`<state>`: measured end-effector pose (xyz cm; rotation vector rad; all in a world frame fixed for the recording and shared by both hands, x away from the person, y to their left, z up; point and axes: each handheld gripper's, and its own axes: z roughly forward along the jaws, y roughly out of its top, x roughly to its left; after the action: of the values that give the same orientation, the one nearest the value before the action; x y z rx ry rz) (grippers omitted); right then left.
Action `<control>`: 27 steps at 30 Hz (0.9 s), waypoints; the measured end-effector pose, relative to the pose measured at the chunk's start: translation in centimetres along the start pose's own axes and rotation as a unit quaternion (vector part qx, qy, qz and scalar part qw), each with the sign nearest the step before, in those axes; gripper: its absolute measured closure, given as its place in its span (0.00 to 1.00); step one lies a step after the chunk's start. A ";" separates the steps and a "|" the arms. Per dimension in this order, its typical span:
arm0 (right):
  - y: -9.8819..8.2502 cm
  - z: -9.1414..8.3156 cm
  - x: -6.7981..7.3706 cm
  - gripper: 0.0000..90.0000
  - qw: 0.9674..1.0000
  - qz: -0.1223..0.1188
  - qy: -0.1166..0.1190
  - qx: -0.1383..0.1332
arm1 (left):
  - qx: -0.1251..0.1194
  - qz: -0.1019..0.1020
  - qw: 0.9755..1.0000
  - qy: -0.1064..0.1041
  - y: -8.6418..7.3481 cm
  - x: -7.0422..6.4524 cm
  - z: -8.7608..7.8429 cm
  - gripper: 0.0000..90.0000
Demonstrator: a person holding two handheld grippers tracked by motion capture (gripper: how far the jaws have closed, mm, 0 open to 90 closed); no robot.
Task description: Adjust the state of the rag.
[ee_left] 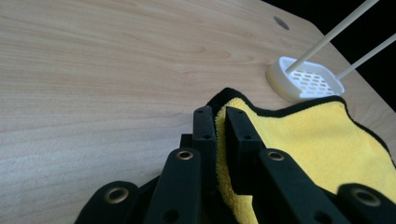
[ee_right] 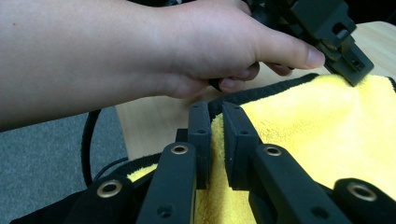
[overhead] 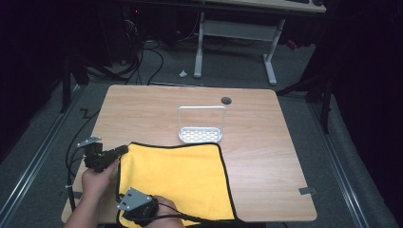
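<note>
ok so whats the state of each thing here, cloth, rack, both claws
yellow cloth: spread on the table, mostly flat, left edge pinched at two corners
left claw: shut on the cloth's far left corner
right claw: shut on the cloth's near left corner
white rack: upright on the table past the cloth's far edge, nothing in it
table: bare wood to the right

A lab or office-like test room is showing itself here: a light wooden table (overhead: 266,142) is standing on grey carpet (overhead: 228,66), black cables (overhead: 142,57) are trailing across the floor behind it, and a white-legged adjustable desk (overhead: 237,28) is standing in the dark background.
</note>
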<state>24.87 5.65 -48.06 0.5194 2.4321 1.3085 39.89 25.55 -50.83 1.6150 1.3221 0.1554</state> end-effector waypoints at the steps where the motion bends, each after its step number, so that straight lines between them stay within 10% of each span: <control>1: 0.0 -0.3 -0.2 0.92 1.000 0.000 -0.004 -0.002 | 0.000 0.002 1.000 0.004 0.1 -0.4 0.3 0.92; 16: -2.9 -7.8 -4.6 0.92 0.997 0.033 -0.070 -0.017 | 0.002 0.045 0.999 0.006 1.6 -8.4 5.7 0.92; 27: -2.0 -6.0 -3.3 0.92 0.998 0.025 -0.047 -0.019 | 0.008 0.040 0.999 0.027 1.2 -5.5 2.8 0.92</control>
<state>24.79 -1.26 -46.24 0.6218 2.3271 1.3159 40.29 19.61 -48.71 1.6886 1.3025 0.2389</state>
